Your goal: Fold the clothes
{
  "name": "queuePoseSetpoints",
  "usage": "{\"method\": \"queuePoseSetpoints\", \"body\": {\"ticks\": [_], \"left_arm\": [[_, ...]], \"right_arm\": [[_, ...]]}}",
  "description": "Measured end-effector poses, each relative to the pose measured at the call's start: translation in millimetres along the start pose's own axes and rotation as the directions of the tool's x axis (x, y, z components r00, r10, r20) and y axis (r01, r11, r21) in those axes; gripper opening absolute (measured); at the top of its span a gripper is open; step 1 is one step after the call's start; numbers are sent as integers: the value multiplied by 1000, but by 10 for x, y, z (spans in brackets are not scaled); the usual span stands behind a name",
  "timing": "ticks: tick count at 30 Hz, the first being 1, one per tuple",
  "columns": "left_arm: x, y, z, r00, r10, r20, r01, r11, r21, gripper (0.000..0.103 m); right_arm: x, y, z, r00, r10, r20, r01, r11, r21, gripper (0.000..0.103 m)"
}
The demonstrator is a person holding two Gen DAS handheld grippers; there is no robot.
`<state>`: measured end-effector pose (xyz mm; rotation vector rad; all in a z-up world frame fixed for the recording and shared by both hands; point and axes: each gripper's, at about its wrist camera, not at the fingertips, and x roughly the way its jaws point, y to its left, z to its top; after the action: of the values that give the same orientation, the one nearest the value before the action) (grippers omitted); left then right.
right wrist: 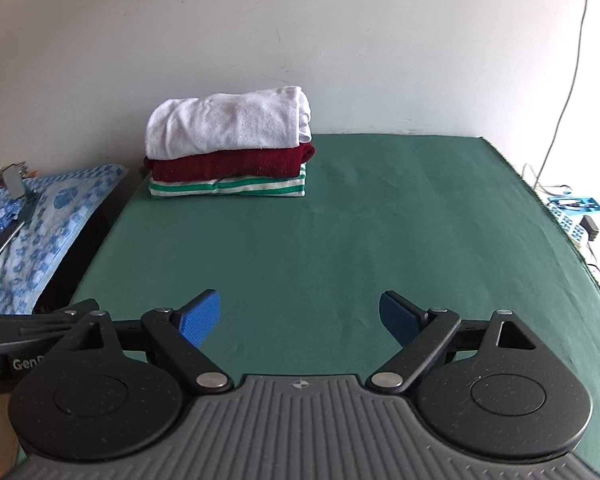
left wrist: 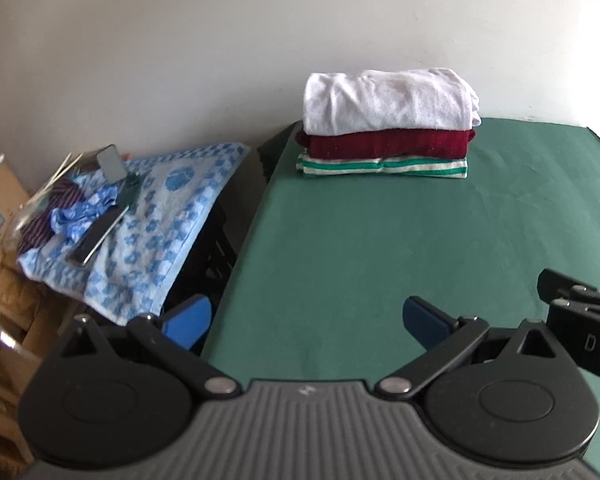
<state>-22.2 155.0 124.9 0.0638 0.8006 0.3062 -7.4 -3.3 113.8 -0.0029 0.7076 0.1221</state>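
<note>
Three folded garments are stacked at the far left of the green table (right wrist: 340, 240): a white one (right wrist: 228, 122) on top, a dark red one (right wrist: 228, 166) under it, a green-and-white striped one (right wrist: 228, 188) at the bottom. The left wrist view shows the same stack, white (left wrist: 388, 102), red (left wrist: 384, 144), striped (left wrist: 380, 166). My left gripper (left wrist: 306, 322) stands open over the table's near left edge (left wrist: 236, 280), nothing between its blue pads. My right gripper (right wrist: 300, 318) is open above the near middle of the table, also empty. Both are well short of the stack.
Left of the table lies a blue flowered towel (left wrist: 156, 232) with crumpled clothes (left wrist: 64, 208) and small items on it, over a dark crate. Cardboard boxes (left wrist: 0, 208) stand further left. At the right edge are cables and blue objects (right wrist: 572, 208). A white wall stands behind.
</note>
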Motion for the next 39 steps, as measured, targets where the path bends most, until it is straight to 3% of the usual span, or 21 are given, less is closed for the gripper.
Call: {"method": "queuePoseSetpoints", "body": {"ticks": [7,12,19,25,29,39], "left_arm": [[119,258,-13,997,-76,-10,76,997,9,102],[156,302,-2,997,-77,5,77,997,26,102],[199,358,66,994,-106,7,106,994,-23,103],[249,270,112,997,-83,-7,82,996,-34,103],[242,225,114,993,-121,3,121,991,-50,102],[195,-332,149,982,-189,26,188,981,45,102]], "right_arm": [[-38,196,-79,999,-39,1,39,997,59,89],[-36,289,-48,998,-56,5,56,997,59,89],[-26,301,17,999,-36,21,35,997,64,89],[30,255,42,1000,-9,22,8,998,55,89],[51,158,31,1000,-18,21,16,996,83,89],[94,-344,42,987,-155,-37,159,971,178,90]]}}
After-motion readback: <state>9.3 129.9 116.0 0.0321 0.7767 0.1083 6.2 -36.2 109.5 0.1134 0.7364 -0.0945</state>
